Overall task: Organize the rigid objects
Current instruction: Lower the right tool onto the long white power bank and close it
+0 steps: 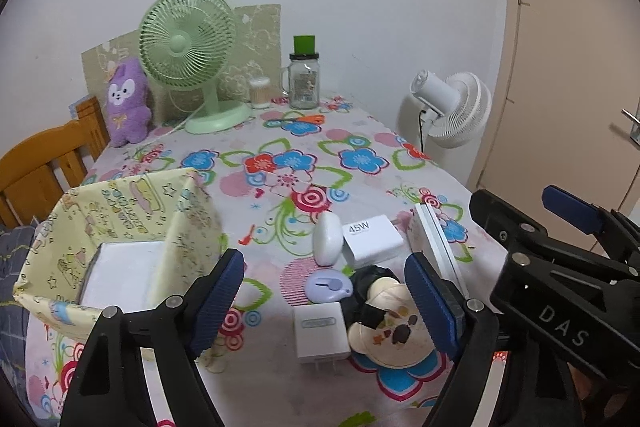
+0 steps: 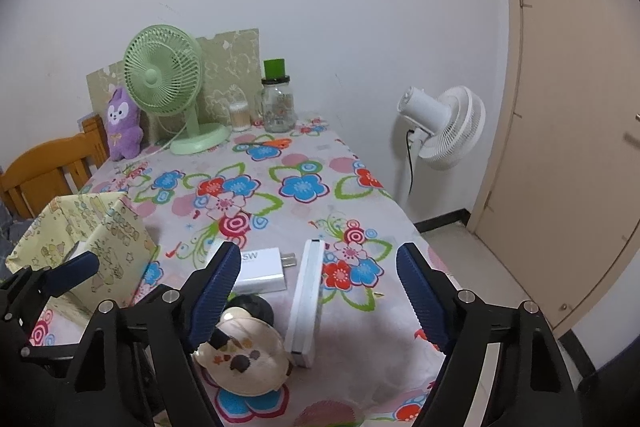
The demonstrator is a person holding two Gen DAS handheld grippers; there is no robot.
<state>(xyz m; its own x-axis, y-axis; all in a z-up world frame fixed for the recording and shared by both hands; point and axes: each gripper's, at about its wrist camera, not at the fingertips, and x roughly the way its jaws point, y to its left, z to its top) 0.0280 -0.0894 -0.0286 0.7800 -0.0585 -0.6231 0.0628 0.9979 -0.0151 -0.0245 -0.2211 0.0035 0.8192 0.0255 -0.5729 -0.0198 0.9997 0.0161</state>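
Several small objects lie on the floral tablecloth: a white 45W charger [image 1: 372, 239] [image 2: 262, 267], a white oval case [image 1: 328, 239], a purple round gadget [image 1: 330, 287], a small white plug adapter [image 1: 320, 331], a cream bear-shaped object [image 1: 390, 327] [image 2: 244, 351] and a long white bar [image 1: 438, 247] [image 2: 308, 299]. A yellow patterned box [image 1: 116, 219] [image 2: 100, 235] stands open at the left, holding something white. My left gripper [image 1: 324, 299] is open above the objects. My right gripper [image 2: 316, 295] is open over the white bar, and also shows in the left wrist view [image 1: 572, 211].
A green desk fan [image 1: 188, 55], a purple plush [image 1: 126, 103], a glass jar with green lid [image 1: 304, 75] and a cotton swab pot [image 1: 259, 93] stand at the table's far edge. A wooden chair [image 1: 44, 167] is at left. A white floor fan [image 1: 452, 107] and door are right.
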